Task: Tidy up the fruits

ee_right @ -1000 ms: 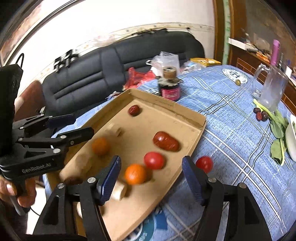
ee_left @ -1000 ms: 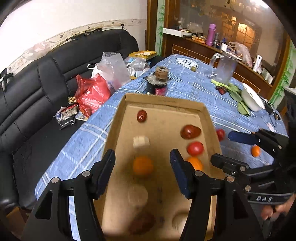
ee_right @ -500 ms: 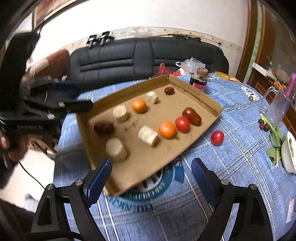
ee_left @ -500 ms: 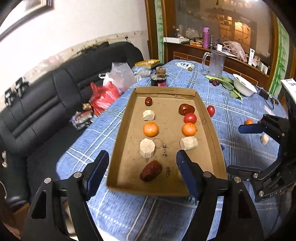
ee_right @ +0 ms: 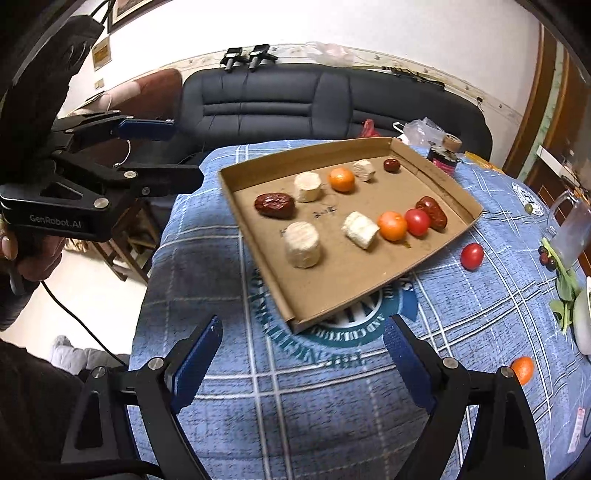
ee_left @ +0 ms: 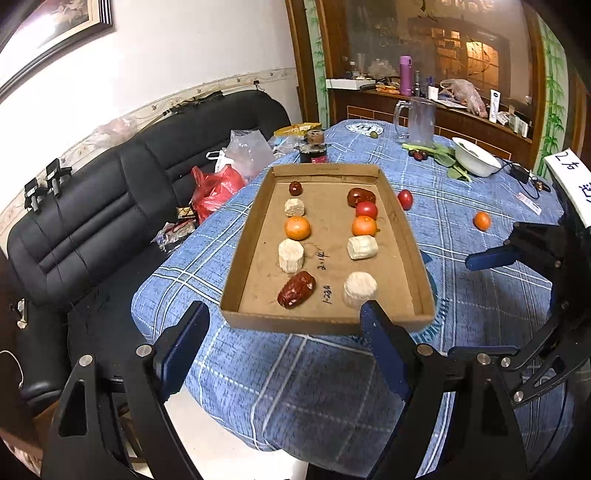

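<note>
- A black leather sofa (ee_left: 110, 206) stands along a white wall (ee_left: 184, 55) with a patterned border strip.
- A framed picture (ee_left: 48, 33) hangs high on that wall.
- A wooden cabinet (ee_left: 424, 55) with glass panels glows amber inside.
- The floor (ee_right: 92, 295) is pale.

Both grippers' fingers (ee_left: 192, 343) (ee_right: 199, 354) just spread wide, empty.

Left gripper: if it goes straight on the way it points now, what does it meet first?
Probably the near wall of the cardboard tray, which sits right ahead between the open fingers of the left gripper; bare tablecloth lies before it. Depth is unclear.
</note>
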The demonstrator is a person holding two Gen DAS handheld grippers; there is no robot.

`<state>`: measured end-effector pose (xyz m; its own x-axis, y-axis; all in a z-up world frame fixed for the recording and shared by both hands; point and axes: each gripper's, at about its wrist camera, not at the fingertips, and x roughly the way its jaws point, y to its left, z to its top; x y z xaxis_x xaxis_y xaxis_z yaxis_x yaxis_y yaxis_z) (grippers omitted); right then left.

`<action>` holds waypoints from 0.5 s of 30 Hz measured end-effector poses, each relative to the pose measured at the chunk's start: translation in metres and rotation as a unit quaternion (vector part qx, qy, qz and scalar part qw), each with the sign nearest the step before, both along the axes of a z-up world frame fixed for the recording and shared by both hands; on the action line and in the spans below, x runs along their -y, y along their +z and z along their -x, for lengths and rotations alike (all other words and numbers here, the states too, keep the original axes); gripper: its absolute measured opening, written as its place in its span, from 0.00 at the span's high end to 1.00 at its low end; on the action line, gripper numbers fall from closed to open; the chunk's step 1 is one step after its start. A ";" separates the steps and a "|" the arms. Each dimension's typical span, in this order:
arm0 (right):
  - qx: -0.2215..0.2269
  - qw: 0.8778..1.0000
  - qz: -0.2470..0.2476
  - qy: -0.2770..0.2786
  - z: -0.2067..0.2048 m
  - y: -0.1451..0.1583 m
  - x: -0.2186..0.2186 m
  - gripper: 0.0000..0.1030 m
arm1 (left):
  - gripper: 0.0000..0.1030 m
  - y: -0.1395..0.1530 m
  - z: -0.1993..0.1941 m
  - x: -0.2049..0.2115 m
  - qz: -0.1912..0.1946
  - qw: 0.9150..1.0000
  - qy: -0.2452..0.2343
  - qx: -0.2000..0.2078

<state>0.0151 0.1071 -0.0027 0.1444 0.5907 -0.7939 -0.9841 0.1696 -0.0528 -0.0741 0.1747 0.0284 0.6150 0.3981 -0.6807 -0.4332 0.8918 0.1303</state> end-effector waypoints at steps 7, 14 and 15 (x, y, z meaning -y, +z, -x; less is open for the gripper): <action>0.029 1.000 0.007 0.007 0.018 -0.001 0.004 0.11 | 0.18 0.002 0.007 0.012 -0.008 1.000 -0.008 0.003; 0.043 0.999 0.005 0.012 0.021 0.003 0.001 0.11 | 0.18 0.003 0.010 0.016 -0.014 1.000 -0.008 0.004; 0.044 0.999 0.004 0.013 0.021 0.004 0.000 0.11 | 0.18 0.003 0.010 0.017 -0.015 1.000 -0.009 0.005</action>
<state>-0.0058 0.1070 0.0011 0.1987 0.5888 -0.7835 -0.9796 0.1442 -0.1400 -0.0842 0.1580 0.0315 0.6283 0.4069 -0.6631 -0.4190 0.8951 0.1522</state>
